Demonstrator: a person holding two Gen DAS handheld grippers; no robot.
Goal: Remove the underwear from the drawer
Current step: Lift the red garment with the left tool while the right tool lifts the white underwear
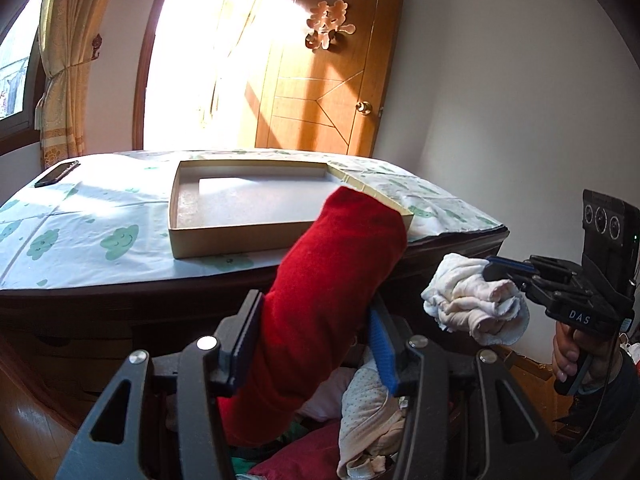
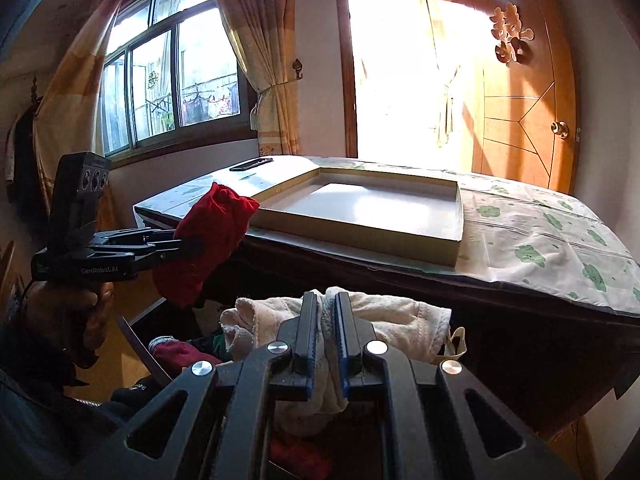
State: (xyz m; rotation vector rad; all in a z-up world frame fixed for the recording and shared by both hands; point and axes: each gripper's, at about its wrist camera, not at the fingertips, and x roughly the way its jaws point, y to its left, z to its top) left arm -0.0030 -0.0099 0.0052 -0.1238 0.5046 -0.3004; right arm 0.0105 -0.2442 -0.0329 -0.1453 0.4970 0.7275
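My left gripper is shut on a rolled red underwear, held up over the open drawer; it also shows in the right wrist view. My right gripper is shut on a cream white underwear, also seen in the left wrist view, lifted to the right of the red one. The drawer below holds several more garments, among them a dotted pale one and a dark red one. An empty shallow cardboard box lies on the dresser top beyond both grippers.
The dresser top has a cloud-print cover and a black phone at its far left corner. A wooden door and a bright doorway stand behind. A curtained window is at the left. A white wall is at the right.
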